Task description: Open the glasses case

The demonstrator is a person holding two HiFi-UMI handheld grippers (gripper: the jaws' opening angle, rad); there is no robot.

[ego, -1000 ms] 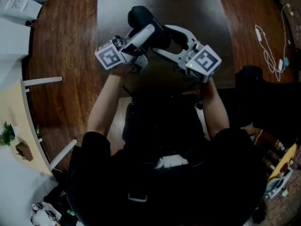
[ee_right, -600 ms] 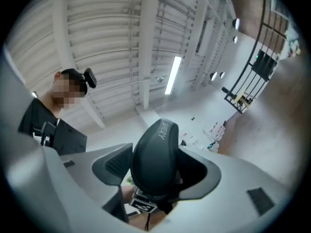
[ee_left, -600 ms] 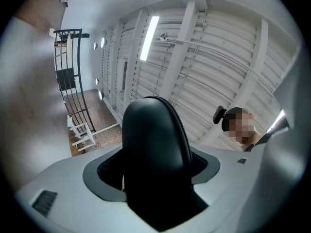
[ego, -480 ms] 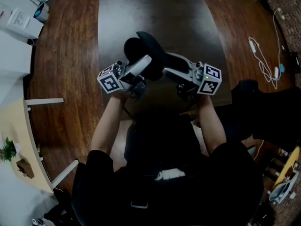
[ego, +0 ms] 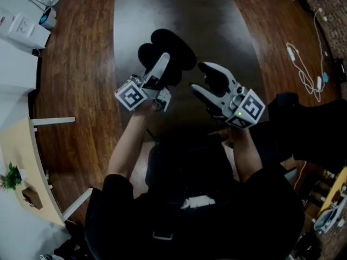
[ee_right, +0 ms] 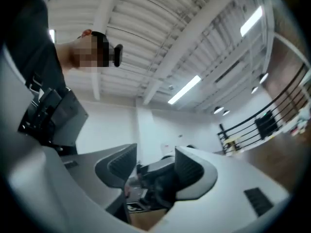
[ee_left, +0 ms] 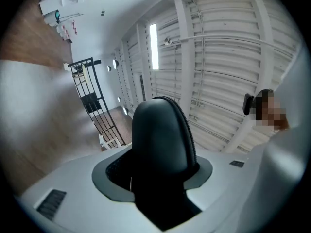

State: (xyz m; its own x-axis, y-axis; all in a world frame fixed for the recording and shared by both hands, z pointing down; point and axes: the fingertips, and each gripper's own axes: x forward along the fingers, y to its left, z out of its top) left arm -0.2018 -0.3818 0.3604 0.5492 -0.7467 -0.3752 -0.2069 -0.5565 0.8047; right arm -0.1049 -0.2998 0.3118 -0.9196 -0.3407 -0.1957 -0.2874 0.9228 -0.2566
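The black glasses case point(ego: 174, 45) is held up in the air in front of me; from above it shows as two rounded dark lobes. My left gripper point(ego: 162, 65) is shut on its lower end, and its jaws have just been closing on it. In the left gripper view the rounded shell point(ee_left: 163, 132), with its ribbed edge, fills the gap between the jaws of the left gripper point(ee_left: 158, 173). My right gripper point(ego: 209, 84) sits to the right of the case, apart from it. Its jaws have just been closing, but they stand open with nothing between them point(ee_right: 155, 171).
Below lie a wooden floor and a dark grey strip point(ego: 179, 4). A white cable point(ego: 306, 58) trails on the floor at the right. A pale desk point(ego: 21, 145) with a small plant point(ego: 8, 177) stands at the left, white boxes point(ego: 24, 26) at the upper left.
Both grippers were at the case before. The right gripper has come away to the right and down with nothing in it. The left gripper keeps the case and has tilted it upward.
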